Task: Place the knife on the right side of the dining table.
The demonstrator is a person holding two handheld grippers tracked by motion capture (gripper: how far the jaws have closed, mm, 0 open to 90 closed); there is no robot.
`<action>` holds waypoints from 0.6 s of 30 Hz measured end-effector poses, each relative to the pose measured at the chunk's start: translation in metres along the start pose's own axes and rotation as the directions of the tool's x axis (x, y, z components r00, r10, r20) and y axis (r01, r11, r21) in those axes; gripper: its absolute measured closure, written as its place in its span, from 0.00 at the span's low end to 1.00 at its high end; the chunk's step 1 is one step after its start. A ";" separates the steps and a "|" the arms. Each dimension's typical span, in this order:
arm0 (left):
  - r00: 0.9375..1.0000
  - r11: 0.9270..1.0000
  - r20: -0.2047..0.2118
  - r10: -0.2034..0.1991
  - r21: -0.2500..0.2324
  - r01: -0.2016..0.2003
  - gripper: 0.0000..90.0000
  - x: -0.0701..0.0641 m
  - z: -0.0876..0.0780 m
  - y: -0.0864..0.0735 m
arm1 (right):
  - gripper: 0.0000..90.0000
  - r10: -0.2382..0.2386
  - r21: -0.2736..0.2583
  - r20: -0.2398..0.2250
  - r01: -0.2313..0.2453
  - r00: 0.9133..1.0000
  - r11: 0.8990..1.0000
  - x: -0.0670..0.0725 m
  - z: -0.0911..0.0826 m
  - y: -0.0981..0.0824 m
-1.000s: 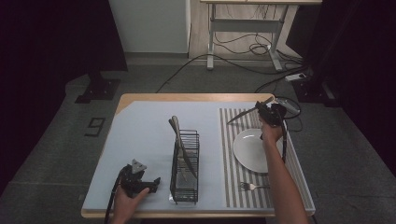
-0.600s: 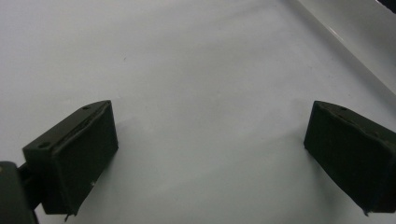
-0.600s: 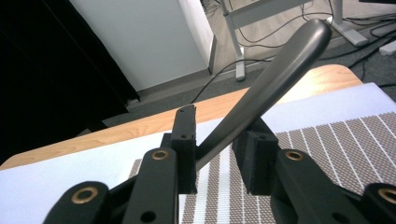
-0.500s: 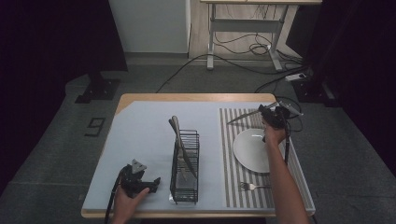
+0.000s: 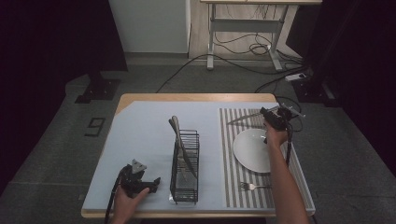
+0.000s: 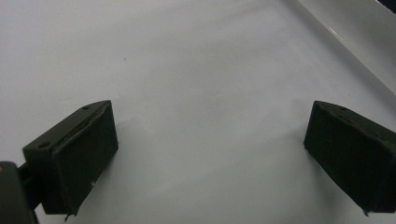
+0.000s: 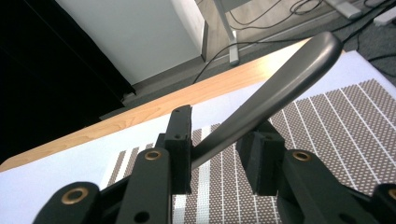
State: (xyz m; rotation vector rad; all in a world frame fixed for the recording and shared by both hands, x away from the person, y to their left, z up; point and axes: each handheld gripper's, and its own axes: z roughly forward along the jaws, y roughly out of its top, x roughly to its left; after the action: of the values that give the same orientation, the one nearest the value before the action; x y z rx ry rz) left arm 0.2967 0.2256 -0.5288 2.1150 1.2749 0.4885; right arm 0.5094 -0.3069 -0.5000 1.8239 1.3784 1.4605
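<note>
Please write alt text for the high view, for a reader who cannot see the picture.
Seen from above, a person's right gripper holds a metal utensil over a striped mat, beyond a white plate; a fork lies nearer the table's front edge. A black wire rack with cutlery in it stands mid-table, and the left gripper rests open near the front left.

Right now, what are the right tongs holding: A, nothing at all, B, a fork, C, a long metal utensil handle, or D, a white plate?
C. In the right gripper view the right tongs are closed on a long grey metal utensil, while the fork and the white plate lie on the striped mat.
</note>
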 end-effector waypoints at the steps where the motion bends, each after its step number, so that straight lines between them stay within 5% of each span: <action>1: 1.000 1.000 0.000 0.000 0.000 0.000 0.02 0.000 0.000 0.000 | 0.74 0.005 0.003 -0.001 -0.005 1.000 1.000 -0.001 0.000 0.000; 18: 1.000 1.000 0.000 0.000 0.000 0.000 0.02 0.000 0.000 0.000 | 0.70 0.051 0.041 0.017 -0.052 0.999 0.998 -0.013 0.004 -0.004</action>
State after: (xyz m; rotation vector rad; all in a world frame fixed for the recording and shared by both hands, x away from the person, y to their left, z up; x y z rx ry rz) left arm 0.2967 0.2256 -0.5288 2.1154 1.2748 0.4888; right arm 0.5124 -0.3156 -0.5107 1.9063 1.3731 1.4492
